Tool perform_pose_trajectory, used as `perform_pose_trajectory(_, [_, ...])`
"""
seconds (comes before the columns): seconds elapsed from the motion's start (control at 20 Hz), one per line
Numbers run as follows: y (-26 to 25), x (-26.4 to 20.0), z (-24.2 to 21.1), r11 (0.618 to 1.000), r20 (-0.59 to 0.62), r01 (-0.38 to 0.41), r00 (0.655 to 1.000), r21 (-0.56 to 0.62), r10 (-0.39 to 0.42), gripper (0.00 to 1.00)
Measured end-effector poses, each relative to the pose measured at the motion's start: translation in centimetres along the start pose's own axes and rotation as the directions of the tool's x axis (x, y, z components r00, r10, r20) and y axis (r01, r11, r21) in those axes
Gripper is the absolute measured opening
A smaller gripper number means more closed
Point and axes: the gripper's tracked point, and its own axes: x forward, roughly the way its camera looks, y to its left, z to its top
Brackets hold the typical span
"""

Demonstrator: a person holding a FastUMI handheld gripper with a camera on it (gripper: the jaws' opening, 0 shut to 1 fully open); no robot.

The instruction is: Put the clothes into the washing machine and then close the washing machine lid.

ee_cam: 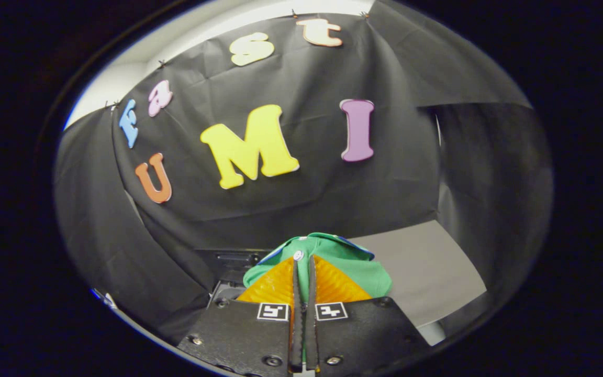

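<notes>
A green garment (354,264) with a blue trim and a small white button hangs bunched around my fingertips. My gripper (304,269) is shut on it, with a thin fold of the cloth pinched between both fingers, lifted clear of the table. Behind and to the left of the garment lies a dark machine part (228,262), possibly the washing machine; I cannot make out its lid or opening.
A pale grey table top (427,272) stretches to the right beyond the garment, ending at an edge near the front right. The black cloth wall (301,199) closes off the back and both sides.
</notes>
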Motion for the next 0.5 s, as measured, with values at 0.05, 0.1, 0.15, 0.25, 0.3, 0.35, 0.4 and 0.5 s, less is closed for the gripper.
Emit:
perform_pose_trajectory(0.05, [1.2,-0.6,0.9,1.0,0.023,-0.015,1.0,-0.011,0.016,0.06])
perform_pose_trajectory(0.1, [2.6,-1.2,1.6,0.999,0.04,-0.031,0.999,-0.02,0.032,0.06])
perform_pose_trajectory(0.15, [3.7,-1.6,2.2,0.999,0.058,-0.045,0.997,-0.027,0.046,0.06])
perform_pose_trajectory(0.25, [6.4,-2.3,3.6,0.996,0.085,-0.077,0.993,-0.045,0.081,0.06])
perform_pose_trajectory(0.3, [7.8,-2.5,4.2,0.994,0.095,-0.096,0.99,-0.054,0.101,0.06])
perform_pose_trajectory(0.35, [9.0,-2.6,4.7,0.992,0.106,-0.11,0.988,-0.062,0.116,0.06])
perform_pose_trajectory(0.4, [10.2,-2.5,5.2,0.99,0.117,-0.125,0.984,-0.07,0.133,0.06])
perform_pose_trajectory(0.5, [12.8,-2.4,5.6,0.985,0.127,-0.156,0.978,-0.08,0.165,0.06])
